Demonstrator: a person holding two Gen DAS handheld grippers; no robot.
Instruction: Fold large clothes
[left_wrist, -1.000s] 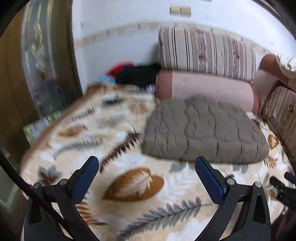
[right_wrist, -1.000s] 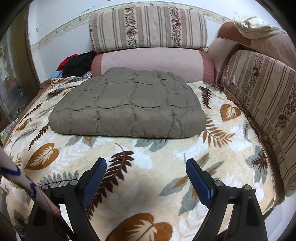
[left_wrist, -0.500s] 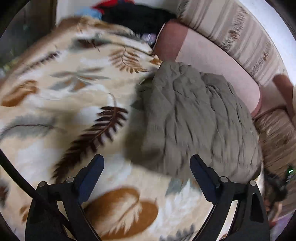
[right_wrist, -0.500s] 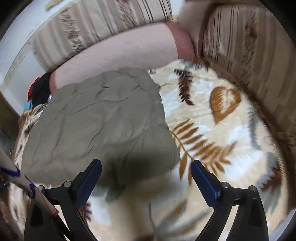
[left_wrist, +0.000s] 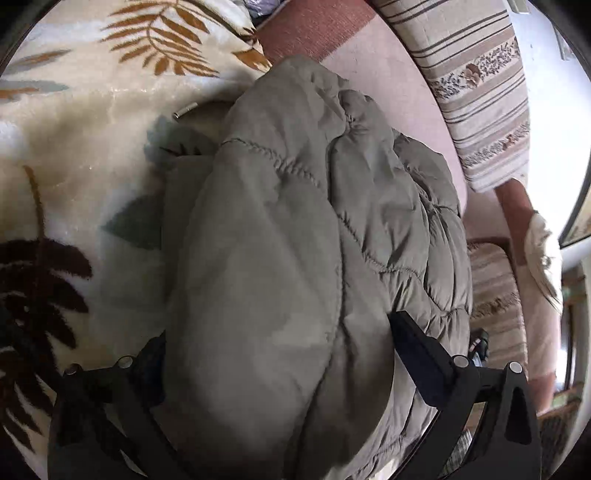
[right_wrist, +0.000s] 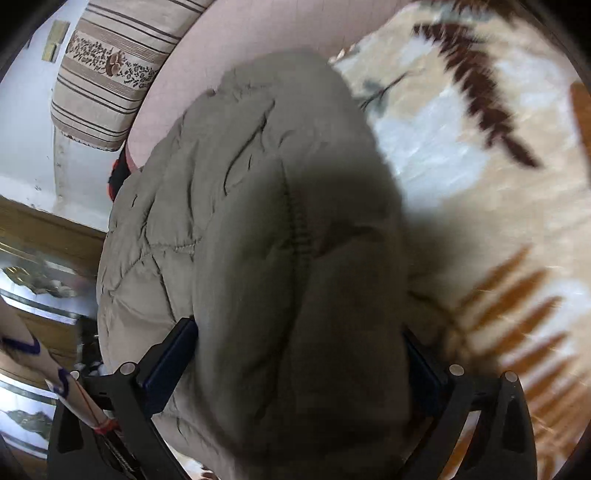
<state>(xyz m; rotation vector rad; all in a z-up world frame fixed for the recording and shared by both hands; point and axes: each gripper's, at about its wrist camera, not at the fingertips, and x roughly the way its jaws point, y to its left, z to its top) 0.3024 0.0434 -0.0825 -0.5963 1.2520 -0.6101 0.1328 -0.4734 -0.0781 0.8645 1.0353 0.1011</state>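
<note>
Straddling folded grey quilted jacket (left_wrist: 295, 240), left claw (left_wrist: 277, 354) stands spread wide, jaws just reopening after brief dip; jacket edge bulges between fingers, firm pinch not evident. Right claw (right_wrist: 299, 354) likewise spread wide, jaws just been opening, jacket's other end (right_wrist: 277, 240) filling gap between blue pads, squeeze not evident. Jacket lies on leaf-print blanket (left_wrist: 74, 147), directly ahead of and under both claws. Pink bolster (left_wrist: 388, 74) beyond jacket, striped cushion (left_wrist: 480, 92) behind it. Blanket right of right claw, blurred.
</note>
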